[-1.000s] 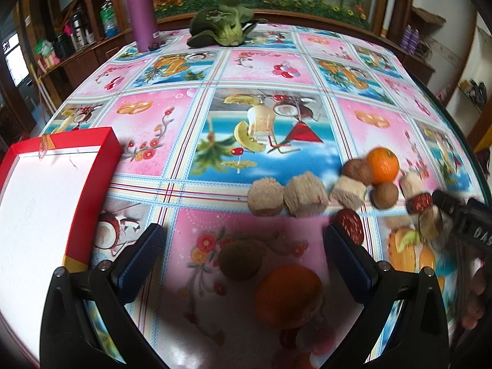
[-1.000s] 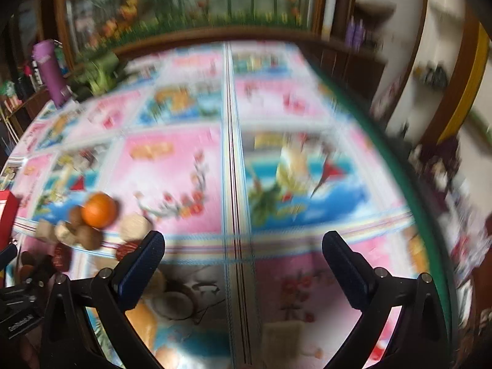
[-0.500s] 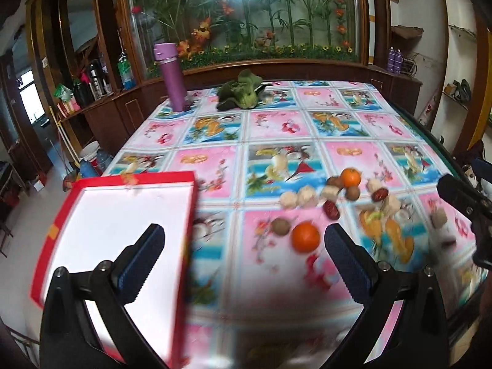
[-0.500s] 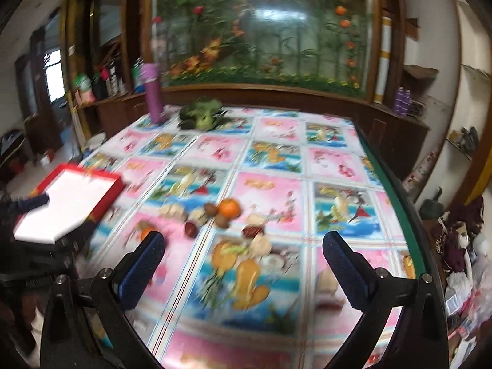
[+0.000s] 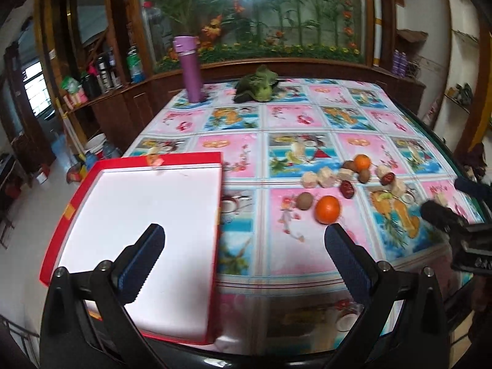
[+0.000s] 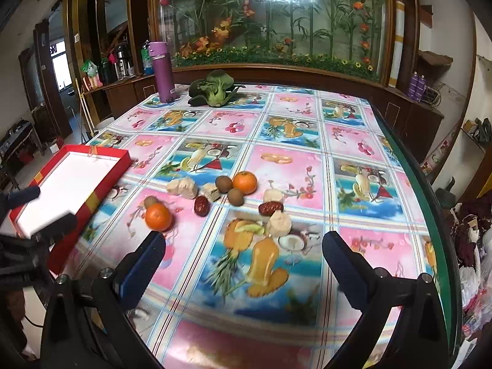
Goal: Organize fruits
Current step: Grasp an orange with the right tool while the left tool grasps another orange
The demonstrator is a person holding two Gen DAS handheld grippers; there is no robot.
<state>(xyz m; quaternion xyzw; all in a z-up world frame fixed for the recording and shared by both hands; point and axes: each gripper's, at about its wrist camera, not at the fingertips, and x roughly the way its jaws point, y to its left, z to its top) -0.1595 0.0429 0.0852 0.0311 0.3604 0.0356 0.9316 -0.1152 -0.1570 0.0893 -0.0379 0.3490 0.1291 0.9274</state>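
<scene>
Loose fruit lies mid-table: a near orange (image 5: 327, 209) (image 6: 158, 216) beside a brown kiwi (image 5: 304, 200) (image 6: 150, 201), a far orange (image 5: 362, 163) (image 6: 244, 182) with two kiwis, dark red dates (image 6: 201, 205), and pale beige chunks (image 6: 182, 187). A red tray (image 5: 70, 206) (image 6: 107, 181) with a white inside sits at the table's left edge. My left gripper (image 5: 244, 253) hangs open above the near edge, between tray and near orange. My right gripper (image 6: 243, 259) is open too, over the tablecloth in front of the fruit. Both are empty.
A purple flask (image 5: 190, 70) (image 6: 163, 72) and a green leafy vegetable (image 5: 256, 84) (image 6: 215, 89) stand at the far side. The table (image 6: 424, 215) has a dark green rim on the right. Shelves with bottles line the left wall. A wooden cabinet with plants fills the back.
Both grippers have pulled back and up from close over the table to a wide view of it. Fruit and tray lie where they were. Both grippers remain open.
</scene>
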